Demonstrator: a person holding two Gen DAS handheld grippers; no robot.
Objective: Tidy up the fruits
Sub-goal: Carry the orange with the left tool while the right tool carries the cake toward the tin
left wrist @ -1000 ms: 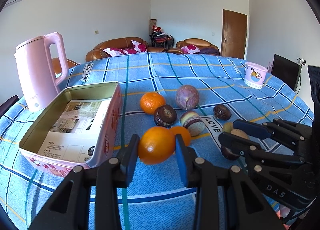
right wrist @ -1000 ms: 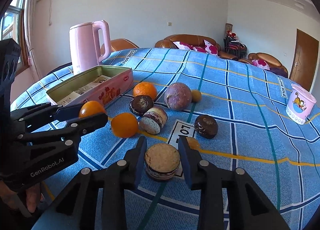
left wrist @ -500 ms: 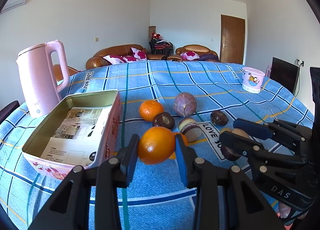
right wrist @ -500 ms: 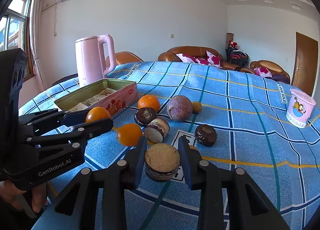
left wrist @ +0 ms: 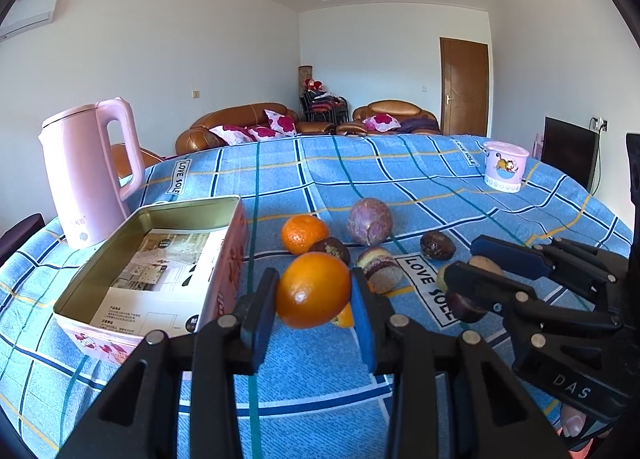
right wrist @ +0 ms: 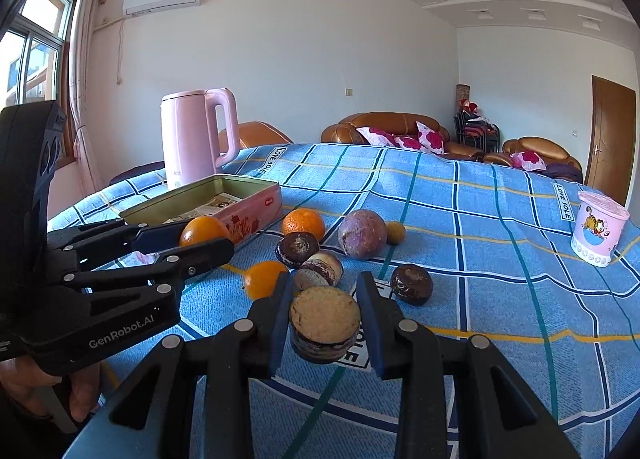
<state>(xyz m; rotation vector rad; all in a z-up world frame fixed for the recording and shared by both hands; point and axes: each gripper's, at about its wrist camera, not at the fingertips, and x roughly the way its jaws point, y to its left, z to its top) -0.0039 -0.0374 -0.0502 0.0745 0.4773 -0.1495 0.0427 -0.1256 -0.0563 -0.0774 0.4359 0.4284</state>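
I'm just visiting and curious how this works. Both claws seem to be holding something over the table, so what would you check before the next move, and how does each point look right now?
1. Left gripper grips the orange firmly: ok.
2. Right gripper grips the round sandwich cake: ok.
3. Tin box open, with room: ok; only a paper sheet lies inside.
4. Both held items lifted off the tablecloth: ok.
5. Is the cake a fruit for this box: cannot tell.
6. Pink kettle clear of the box: ok.
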